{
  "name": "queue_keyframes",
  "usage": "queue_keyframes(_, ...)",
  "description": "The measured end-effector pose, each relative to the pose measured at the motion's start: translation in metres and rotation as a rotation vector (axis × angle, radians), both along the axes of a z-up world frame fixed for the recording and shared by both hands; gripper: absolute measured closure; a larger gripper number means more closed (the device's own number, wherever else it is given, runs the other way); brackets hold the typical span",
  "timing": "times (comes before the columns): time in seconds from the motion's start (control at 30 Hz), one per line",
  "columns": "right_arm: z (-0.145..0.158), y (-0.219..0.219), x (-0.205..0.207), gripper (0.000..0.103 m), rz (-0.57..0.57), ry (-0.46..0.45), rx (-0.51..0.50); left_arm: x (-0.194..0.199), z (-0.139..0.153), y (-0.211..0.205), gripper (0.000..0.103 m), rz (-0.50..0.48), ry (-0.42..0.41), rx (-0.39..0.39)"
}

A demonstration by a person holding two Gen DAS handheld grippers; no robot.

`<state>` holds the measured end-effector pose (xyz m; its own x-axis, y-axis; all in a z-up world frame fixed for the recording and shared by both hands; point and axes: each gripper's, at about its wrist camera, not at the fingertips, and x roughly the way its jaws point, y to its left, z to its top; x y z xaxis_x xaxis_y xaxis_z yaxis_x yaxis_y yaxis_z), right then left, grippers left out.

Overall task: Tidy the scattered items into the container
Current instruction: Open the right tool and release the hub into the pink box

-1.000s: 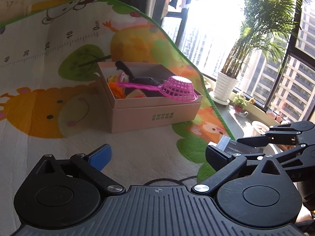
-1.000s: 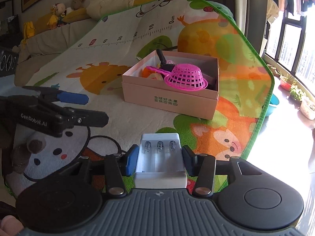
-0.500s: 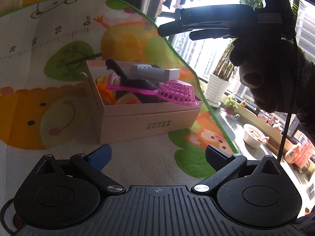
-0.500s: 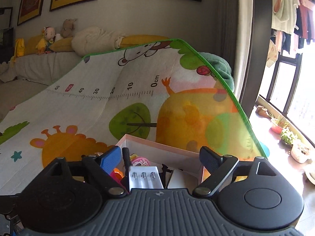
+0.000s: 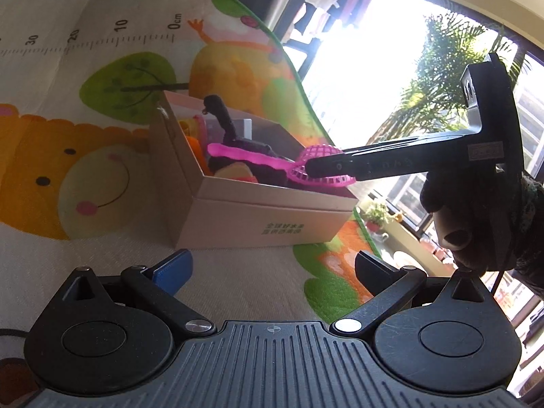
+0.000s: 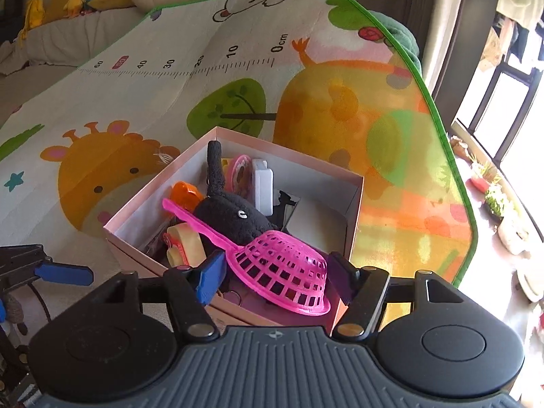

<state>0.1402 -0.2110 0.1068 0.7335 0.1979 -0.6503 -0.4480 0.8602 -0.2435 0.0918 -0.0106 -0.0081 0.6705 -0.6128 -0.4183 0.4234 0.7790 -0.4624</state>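
The pink box (image 6: 353,200) sits on the play mat (image 6: 391,129), filled with a black plush (image 6: 231,216), a white battery case (image 6: 263,187) standing at the far side, and a pink strainer (image 6: 282,272) resting over the near rim. The right gripper (image 6: 275,272) hangs just above that strainer, jaws wide and empty. The left gripper (image 5: 272,265) waits nearer on the mat, also wide open, holding nothing. It looks like the drop-off step; next I'd expect a search for anything left scattered.

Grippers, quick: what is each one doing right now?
Left gripper: open, holding nothing, low over the mat.
Right gripper: open, empty, over the box either side of the pink strainer.
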Motion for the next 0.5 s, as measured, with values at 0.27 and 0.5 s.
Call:
queue_keyframes(0.27, 0.009, 0.040, 0.046, 0.069, 0.105, -0.247, -0.131, 0.005, -0.005, 0.002, 0.000, -0.003, 0.034, -0.018)
queue_keyframes(0.5, 0.015, 0.025, 0.053, 0.043, 0.056, -0.104, 0.086, 0.004, -0.005, 0.002, 0.000, -0.005, 0.043, -0.019)
